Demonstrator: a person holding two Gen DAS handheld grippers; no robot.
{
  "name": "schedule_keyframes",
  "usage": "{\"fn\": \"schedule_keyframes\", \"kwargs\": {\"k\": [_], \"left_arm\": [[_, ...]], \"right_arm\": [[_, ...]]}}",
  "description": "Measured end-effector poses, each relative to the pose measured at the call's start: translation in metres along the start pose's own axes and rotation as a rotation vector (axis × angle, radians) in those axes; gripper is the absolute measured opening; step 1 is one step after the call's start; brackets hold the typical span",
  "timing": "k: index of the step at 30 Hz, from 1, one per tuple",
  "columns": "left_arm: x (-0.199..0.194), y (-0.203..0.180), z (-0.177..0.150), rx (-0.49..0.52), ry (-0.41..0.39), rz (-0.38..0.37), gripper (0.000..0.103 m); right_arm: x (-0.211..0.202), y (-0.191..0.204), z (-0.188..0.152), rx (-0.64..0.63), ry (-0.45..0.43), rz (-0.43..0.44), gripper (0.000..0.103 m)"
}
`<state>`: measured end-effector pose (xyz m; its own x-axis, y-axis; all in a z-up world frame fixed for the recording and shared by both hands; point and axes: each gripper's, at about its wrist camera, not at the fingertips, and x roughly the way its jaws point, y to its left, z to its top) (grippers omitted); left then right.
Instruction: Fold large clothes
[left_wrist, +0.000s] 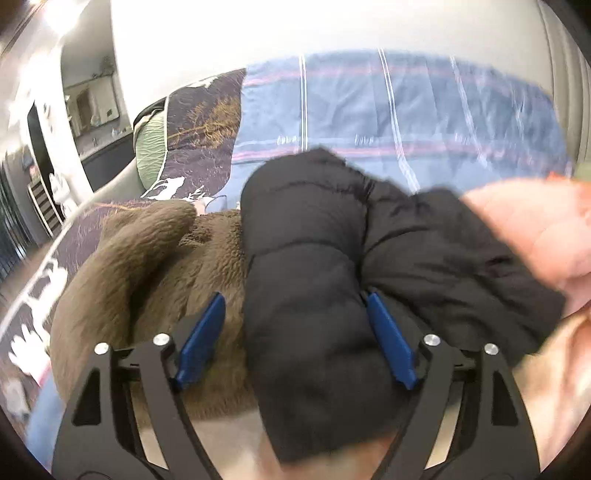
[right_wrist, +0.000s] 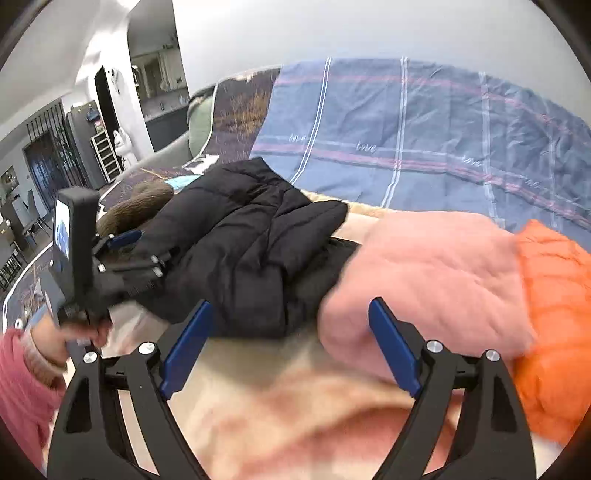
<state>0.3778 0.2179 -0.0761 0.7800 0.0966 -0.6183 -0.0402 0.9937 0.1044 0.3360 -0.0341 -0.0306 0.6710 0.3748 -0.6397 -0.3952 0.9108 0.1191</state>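
Left gripper (left_wrist: 295, 332) spread wide, black puffer jacket (left_wrist: 325, 258) bulging between blue pads (left_wrist: 201, 338), right pad touching, no clamp. Right gripper (right_wrist: 290, 341) wide apart, grasping nothing. Jacket bunched on bed; brown fleece (left_wrist: 147, 266) at its 9 o'clock, pink garment (right_wrist: 424, 280) at 3 o'clock, orange garment (right_wrist: 554, 325) beyond.

The black puffer jacket (left_wrist: 325, 295) fills the frame's middle, brown fleece (left_wrist: 147, 266) crowding lower left, pink garment (right_wrist: 436, 280) right — only the blue plaid sheet (right_wrist: 424, 129) above lies free.
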Motion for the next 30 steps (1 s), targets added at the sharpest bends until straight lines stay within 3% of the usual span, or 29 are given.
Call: {"fn": "schedule_keyframes", "kwargs": {"k": [7,10,16,22,27,30], "left_arm": [[-0.096,-0.011,-0.043,-0.065,-0.052,-0.132,0.099],[-0.137,-0.027,-0.072,-0.074,-0.04,-0.164,0.101],[-0.207,-0.063,-0.097,-0.061,-0.075,-0.147,0.101],[-0.271,-0.104,-0.103,-0.039,-0.106,-0.135,0.101],[-0.306,-0.133,-0.116,-0.002,-0.111,-0.112,0.101],[-0.316,-0.145,-0.121,0.029,-0.094,-0.123,0.101]], "right_arm": [[-0.085,-0.005,-0.074,0.072,-0.056,-0.032,0.082],[-0.112,0.0,-0.104,0.092,-0.04,-0.061,0.084],[-0.169,0.006,-0.143,0.192,-0.055,-0.085,0.093],[-0.226,0.019,-0.159,0.201,-0.137,-0.208,0.099],[-0.257,0.024,-0.172,0.19,-0.188,-0.362,0.102],[-0.265,0.02,-0.181,0.216,-0.188,-0.349,0.102]]}}
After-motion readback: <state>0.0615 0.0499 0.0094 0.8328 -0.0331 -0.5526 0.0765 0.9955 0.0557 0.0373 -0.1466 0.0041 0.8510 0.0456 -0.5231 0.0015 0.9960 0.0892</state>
